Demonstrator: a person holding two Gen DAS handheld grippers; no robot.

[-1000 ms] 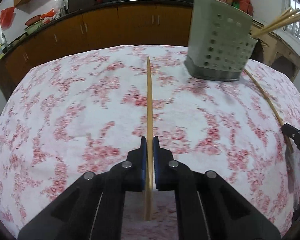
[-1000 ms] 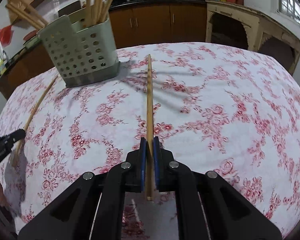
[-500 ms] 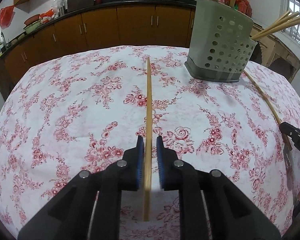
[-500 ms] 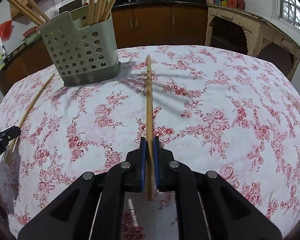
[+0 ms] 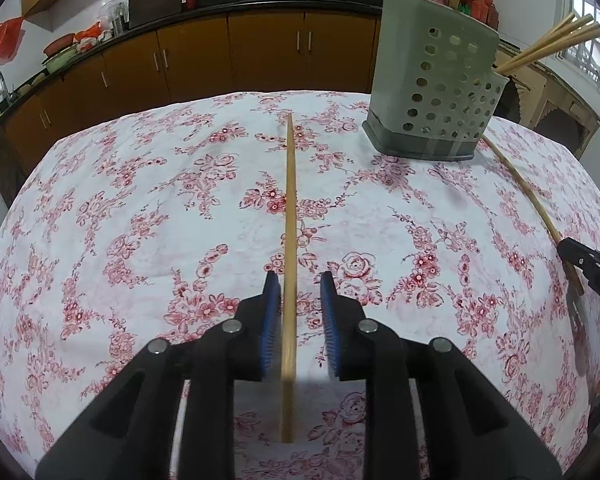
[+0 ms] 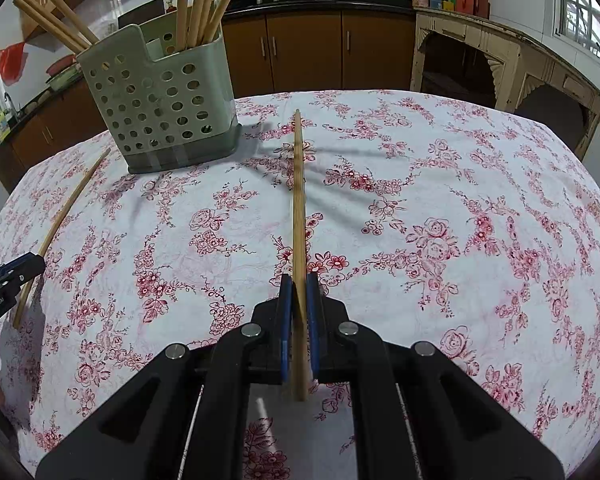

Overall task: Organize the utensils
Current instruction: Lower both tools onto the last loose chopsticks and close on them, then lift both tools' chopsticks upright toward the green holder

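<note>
On the left, the left gripper (image 5: 300,288) was opening its jaws, and a chopstick (image 5: 289,240) lay between them on the flowery tablecloth (image 5: 140,208), no longer squeezed. It looked like this stick was being let go. In the middle stood the green holder with holes (image 6: 160,100), with several chopsticks standing in it. On the right, the right gripper (image 6: 299,292) had its jaws pressed tight on another chopstick (image 6: 299,200), whose far tip pointed past the holder. This step looked like sorting the sticks into the holder. The next move would likely need the right hand to lift its stick, tip it up, and drop it in.
</note>
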